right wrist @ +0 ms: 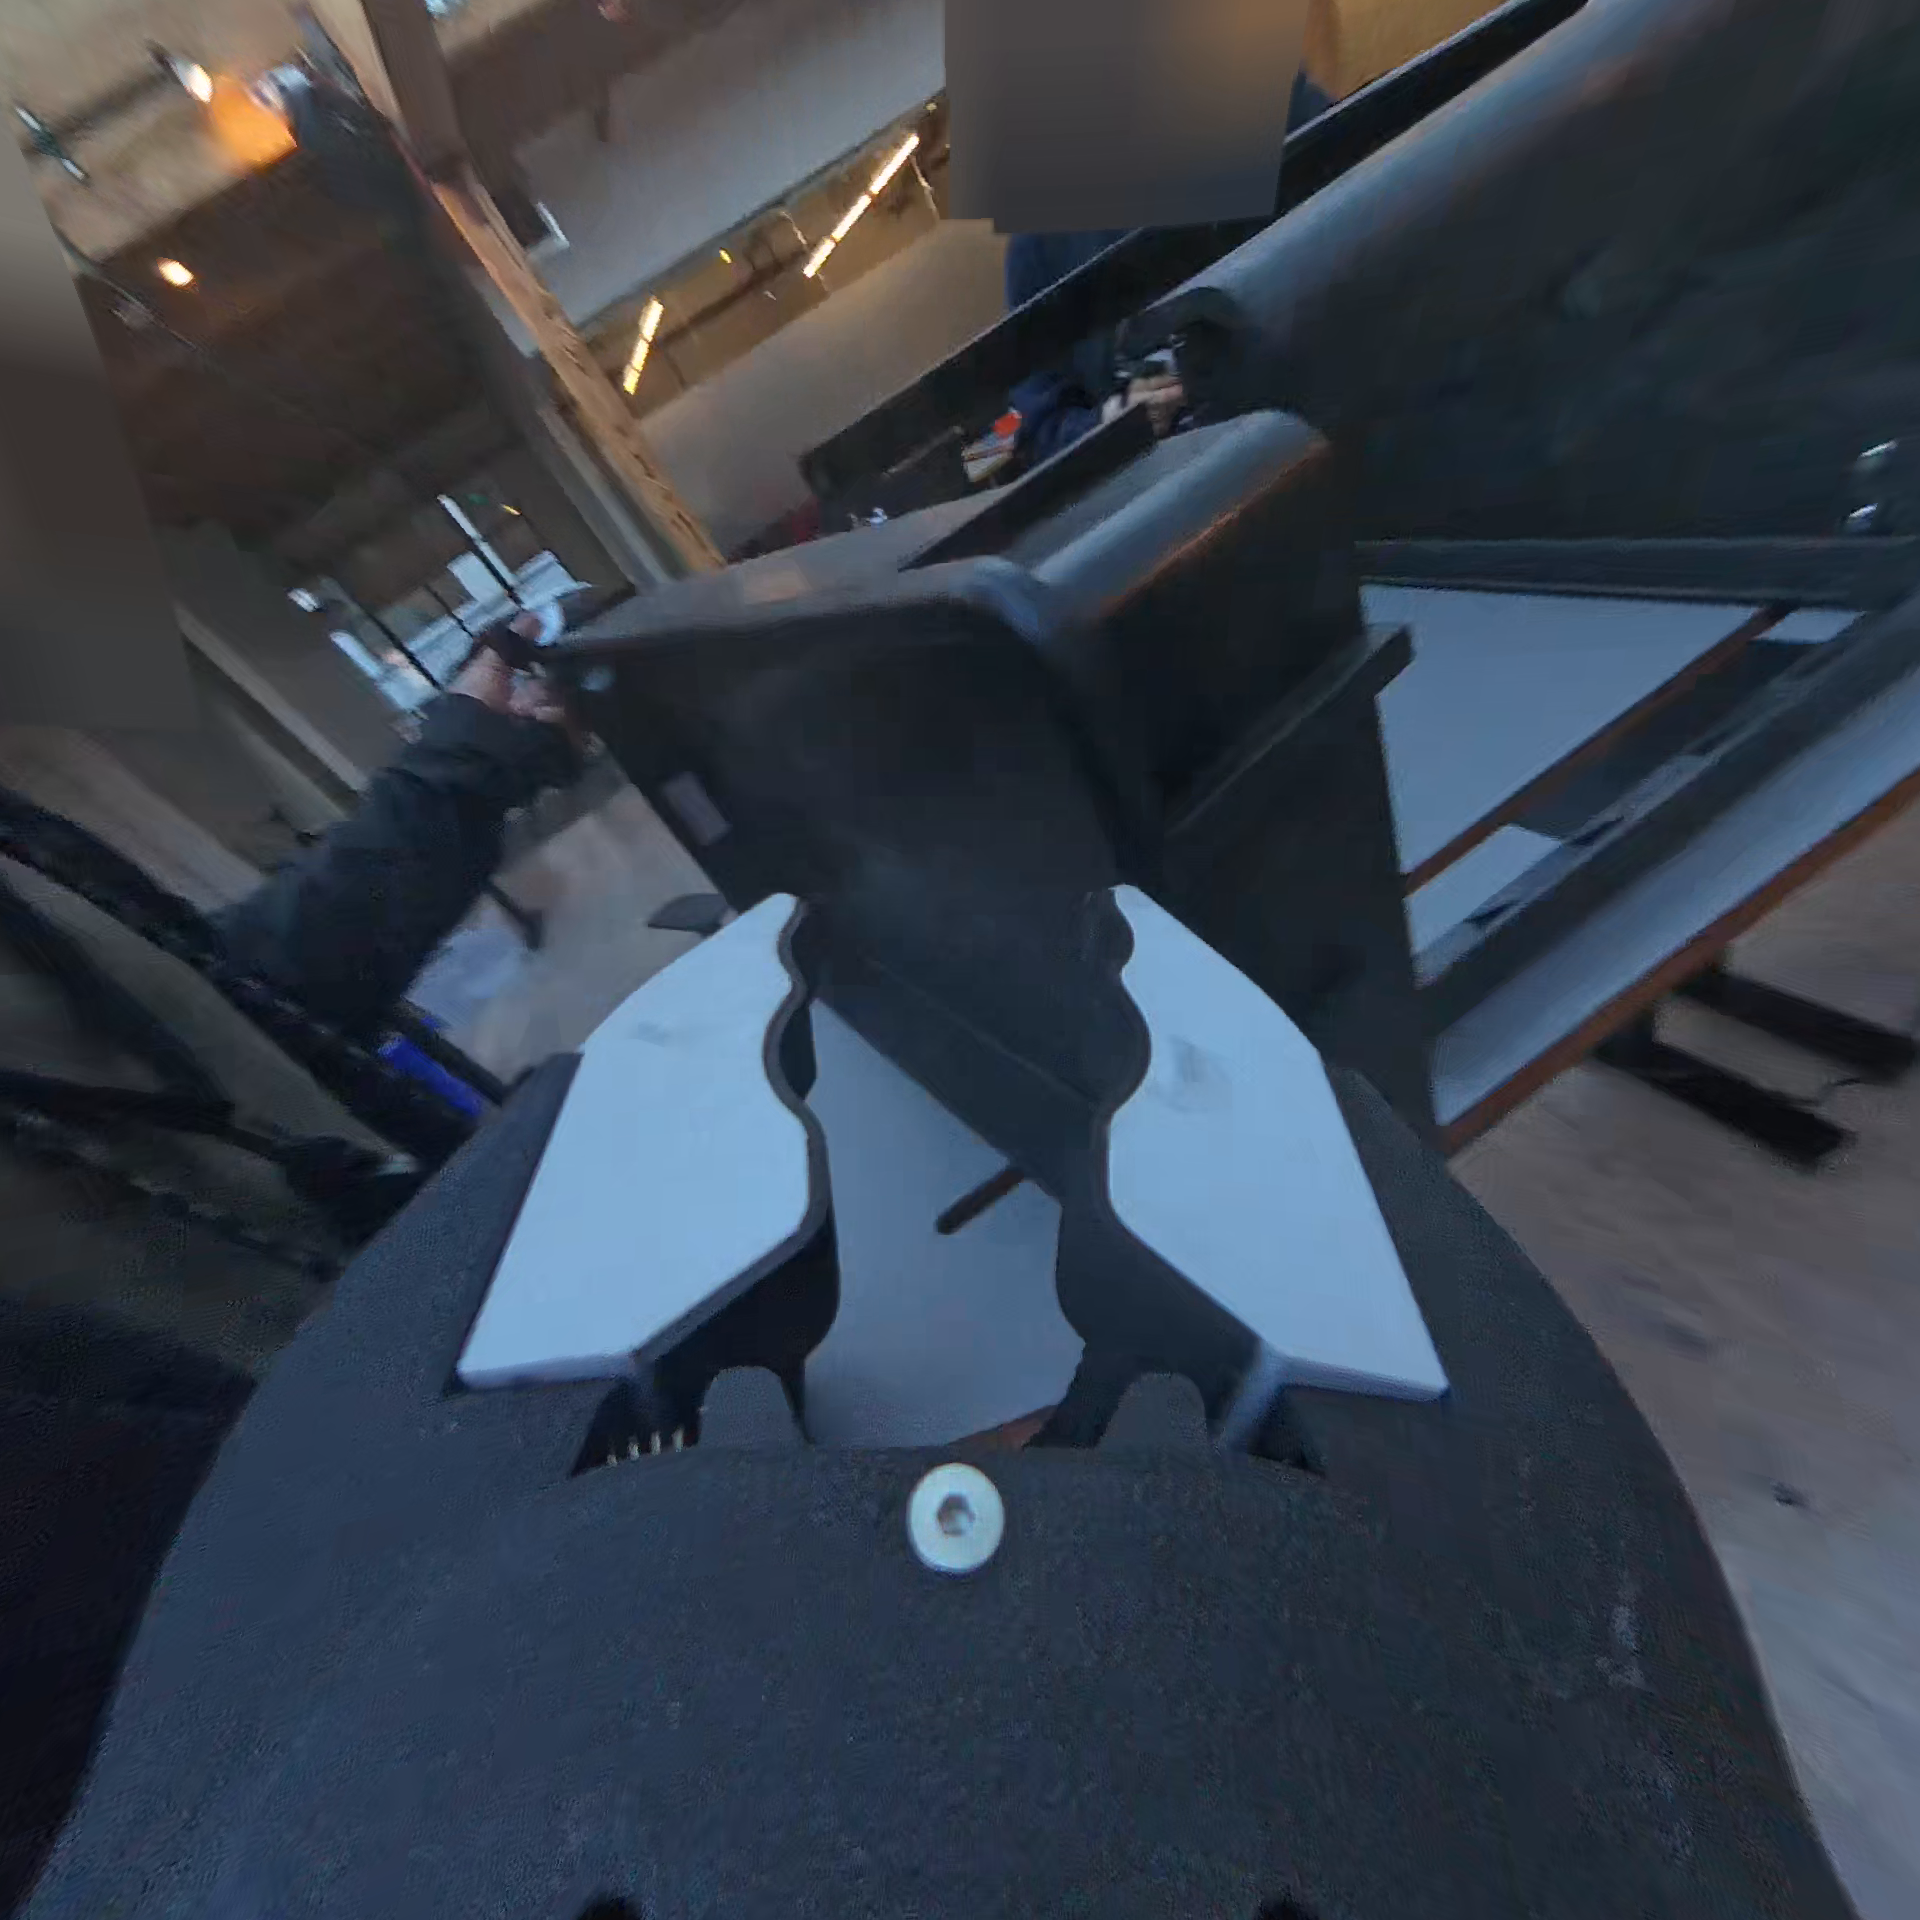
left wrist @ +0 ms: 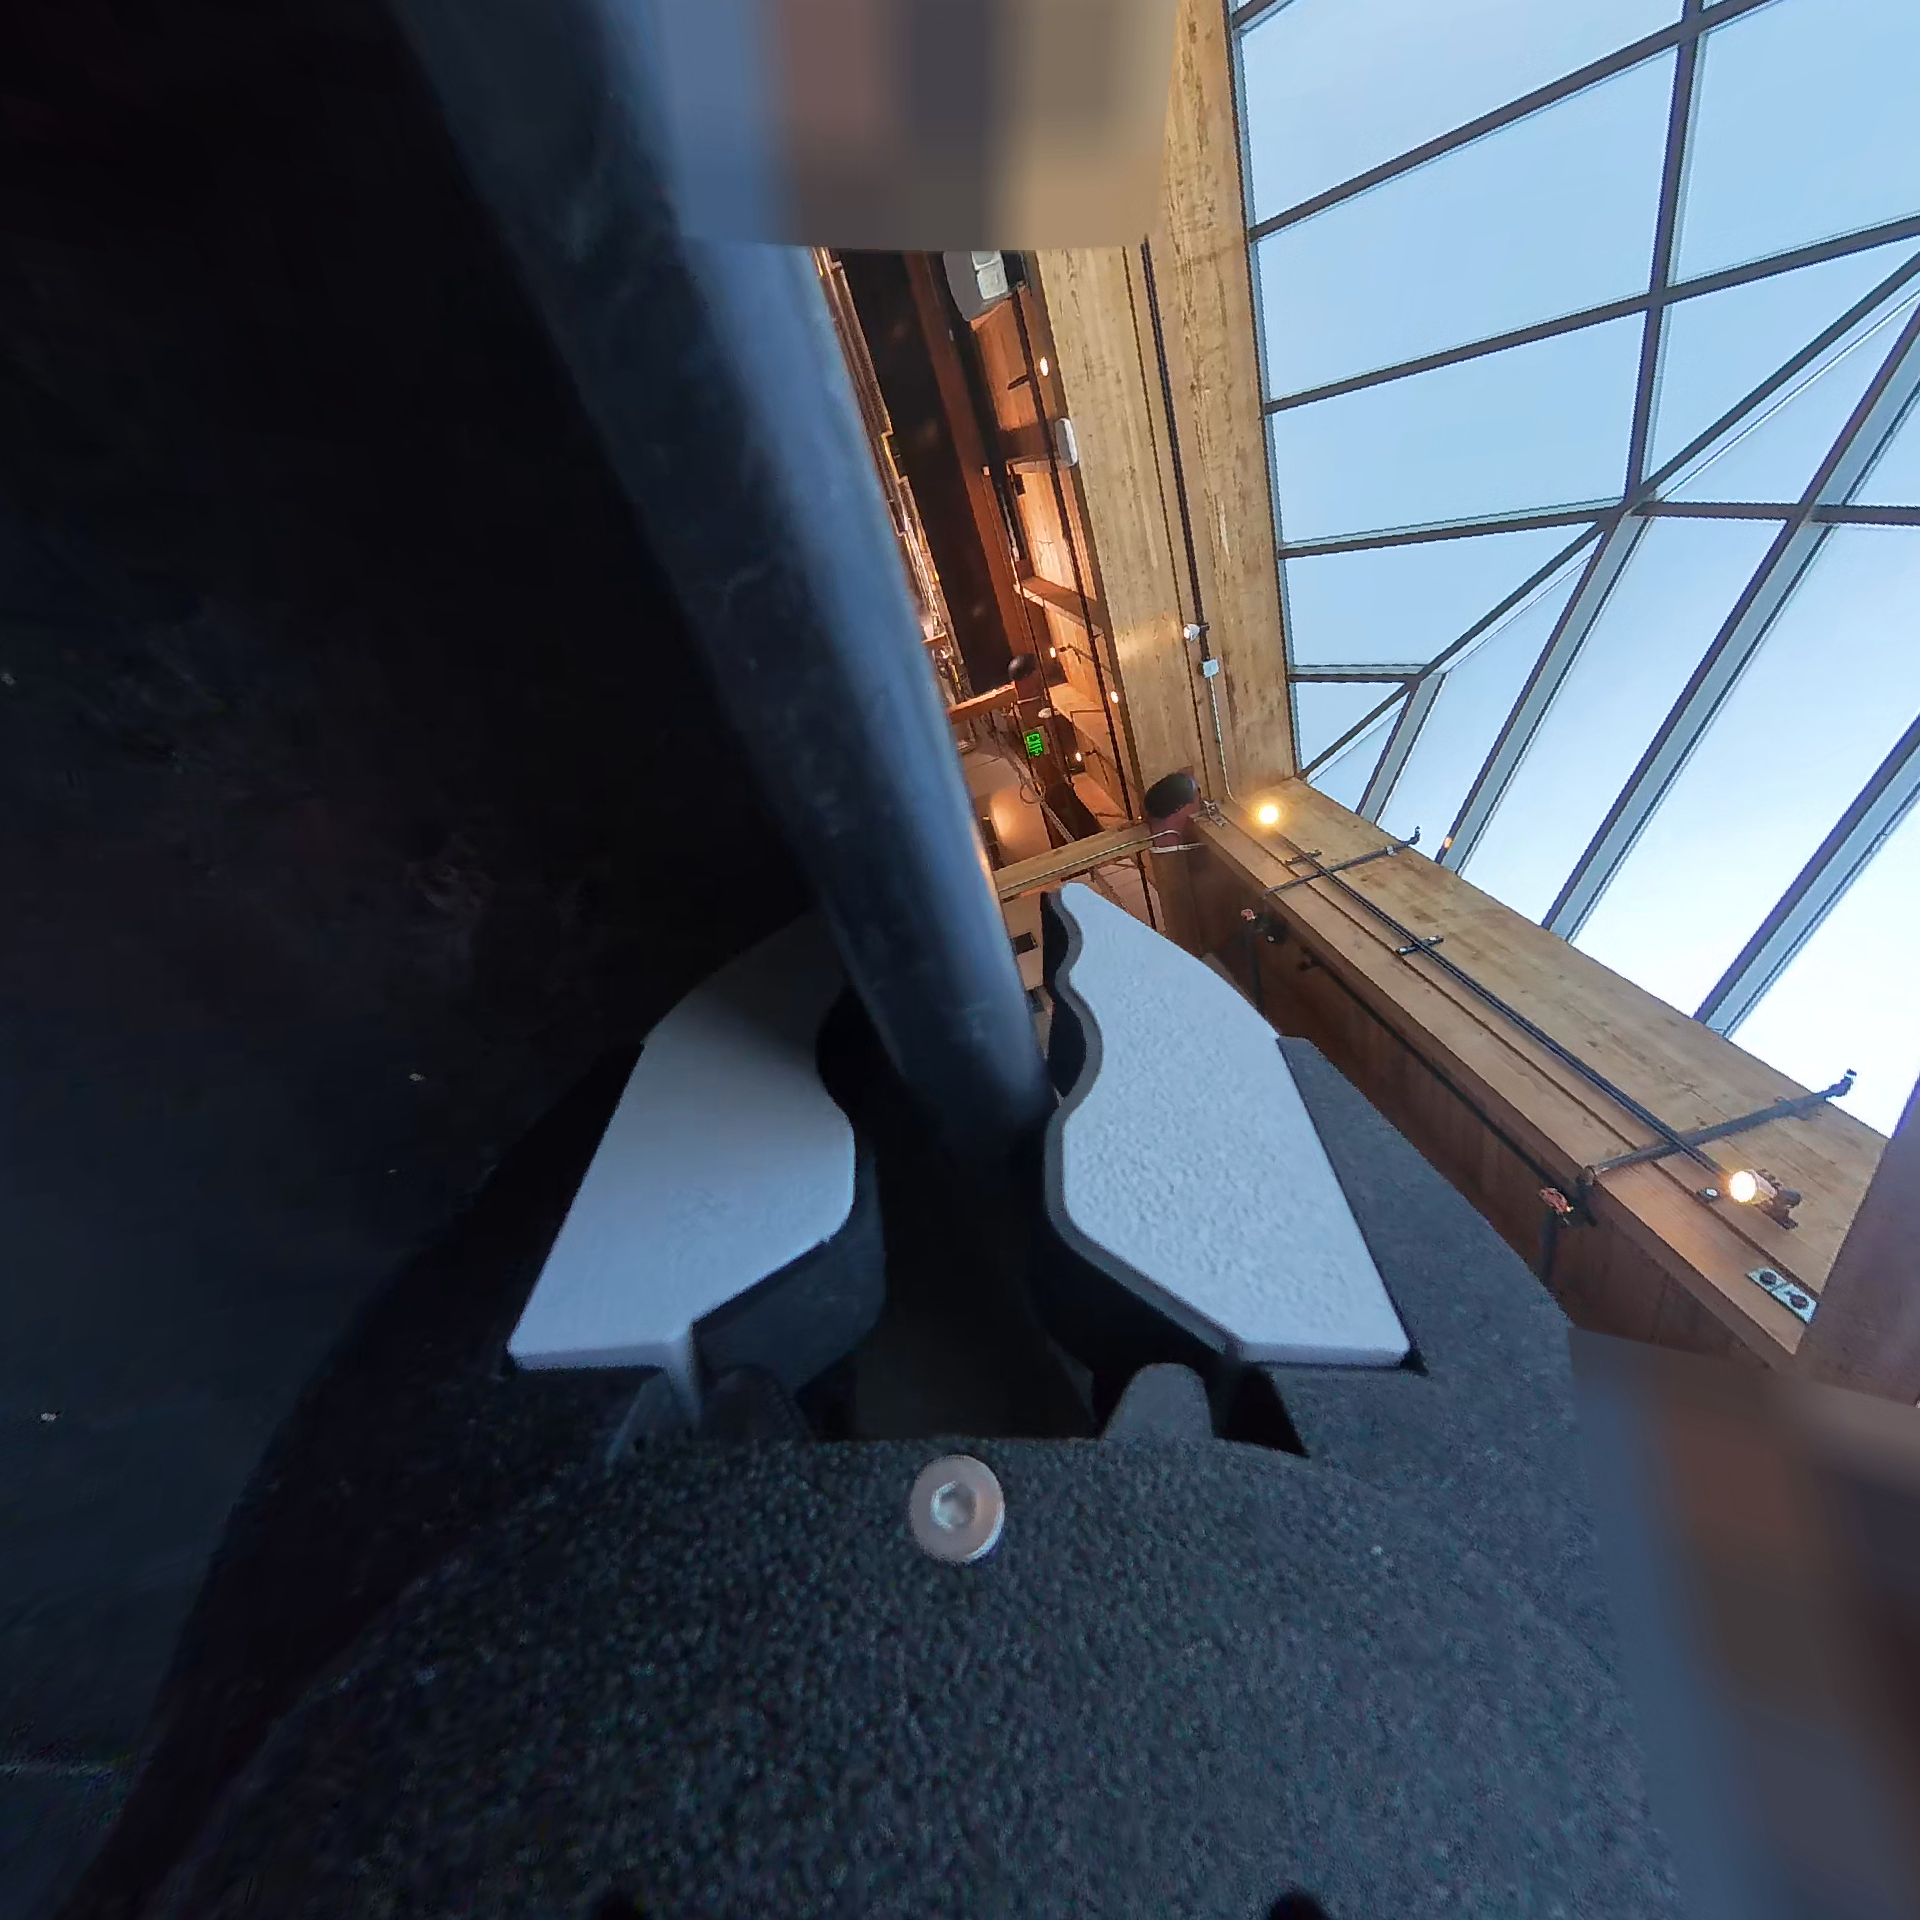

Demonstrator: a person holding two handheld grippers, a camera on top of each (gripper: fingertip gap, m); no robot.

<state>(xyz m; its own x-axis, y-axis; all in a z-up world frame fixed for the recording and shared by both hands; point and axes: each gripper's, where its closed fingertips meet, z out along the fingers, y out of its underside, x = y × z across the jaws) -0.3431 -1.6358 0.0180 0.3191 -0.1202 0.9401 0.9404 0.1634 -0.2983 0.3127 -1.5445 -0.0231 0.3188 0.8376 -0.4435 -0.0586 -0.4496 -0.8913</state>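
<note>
So both claws are clamped onto the same black chair-like frame. The left gripper [left wrist: 951, 1049] is closed around a black tube [left wrist: 727, 499] that runs up past the wooden beam [left wrist: 1455, 997] under the skylight [left wrist: 1558, 312]. The right gripper [right wrist: 956, 1039] is pinching a flat black plate [right wrist: 894, 790] of that frame, off its corner. Honestly, that round tube looks like it could spin or slide in the pads, and the plate grip looks shallow, so it might twist out.
</note>
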